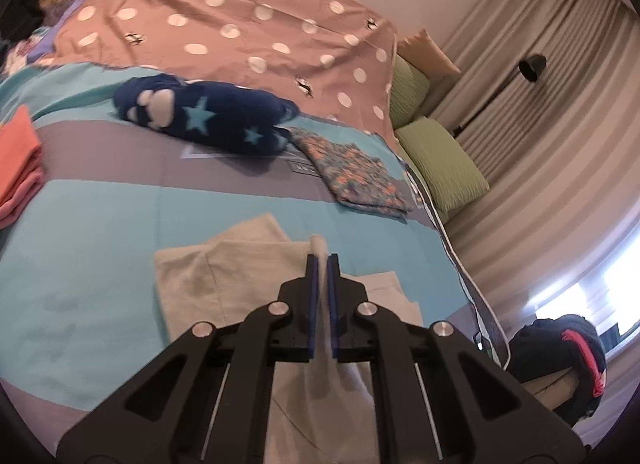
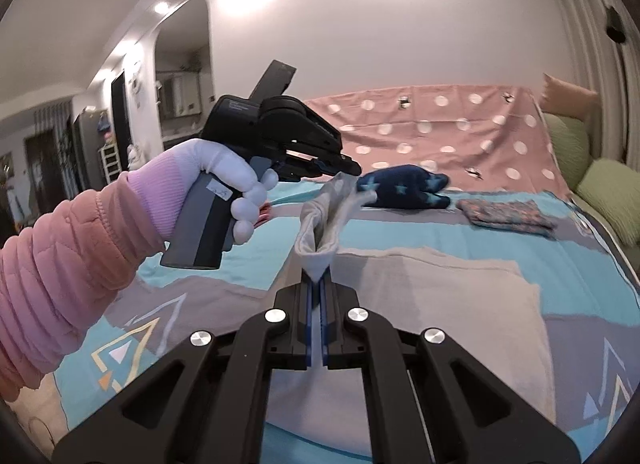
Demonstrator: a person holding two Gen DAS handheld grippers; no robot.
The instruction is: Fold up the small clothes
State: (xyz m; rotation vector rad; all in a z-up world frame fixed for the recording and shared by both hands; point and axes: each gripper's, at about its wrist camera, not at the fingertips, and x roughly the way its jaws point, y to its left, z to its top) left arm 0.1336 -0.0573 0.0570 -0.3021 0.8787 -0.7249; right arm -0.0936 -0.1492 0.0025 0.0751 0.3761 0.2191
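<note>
Stretching between both clamped claws, left claw (image 2: 354, 172) and right claw (image 2: 319, 284), a pale grey sock (image 2: 326, 216) above the bed (image 2: 240, 264).

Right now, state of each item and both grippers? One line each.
left gripper: shut on beige garment.
right gripper: shut on beige garment.
beige garment: one edge lifted between both grippers, rest flat on bed.
navy star garment: bunched, unfolded.
floral garment: folded flat.
coral garment: folded, at left edge of the left wrist view.
floor lamp: cannot tell if on.
</note>
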